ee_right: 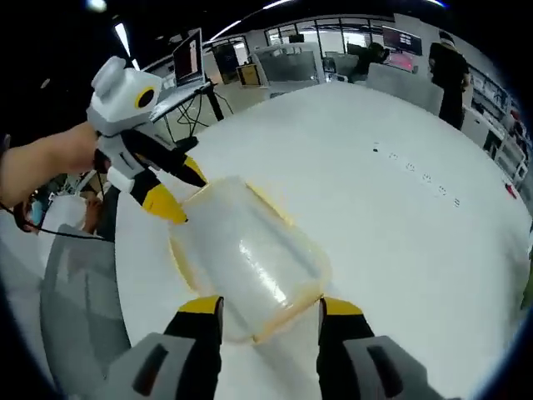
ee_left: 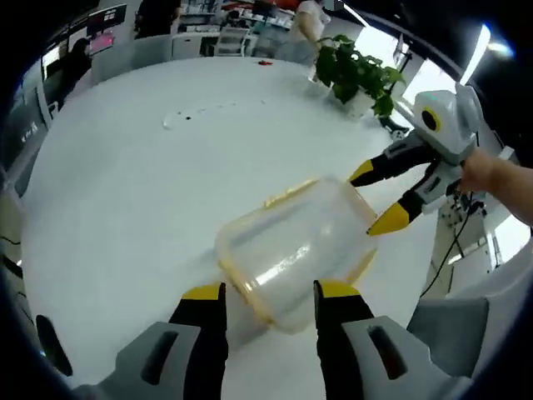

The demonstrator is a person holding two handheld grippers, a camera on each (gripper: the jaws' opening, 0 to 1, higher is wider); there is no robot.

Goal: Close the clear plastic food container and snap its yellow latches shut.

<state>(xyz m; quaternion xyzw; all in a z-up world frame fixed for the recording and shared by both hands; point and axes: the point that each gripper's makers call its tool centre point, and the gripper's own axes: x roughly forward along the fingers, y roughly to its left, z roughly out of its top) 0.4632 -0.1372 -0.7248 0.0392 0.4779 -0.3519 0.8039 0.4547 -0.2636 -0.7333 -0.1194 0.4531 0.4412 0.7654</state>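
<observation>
In the left gripper view, the clear container (ee_left: 296,246) lies on the white table (ee_left: 125,192), its long axis running from the spread-apart left gripper (ee_left: 268,293) to the right gripper (ee_left: 380,197). In the right gripper view, the right gripper (ee_right: 265,308) gapes empty at one end, the left gripper (ee_right: 176,193) opposite.

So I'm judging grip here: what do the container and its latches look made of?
The container looks like clear, slightly frosted plastic: the white table shows through it, and light streaks gleam on it. Its yellow latches look like opaque plastic, probably smooth. The left tongs and right tongs bracket its ends.
</observation>
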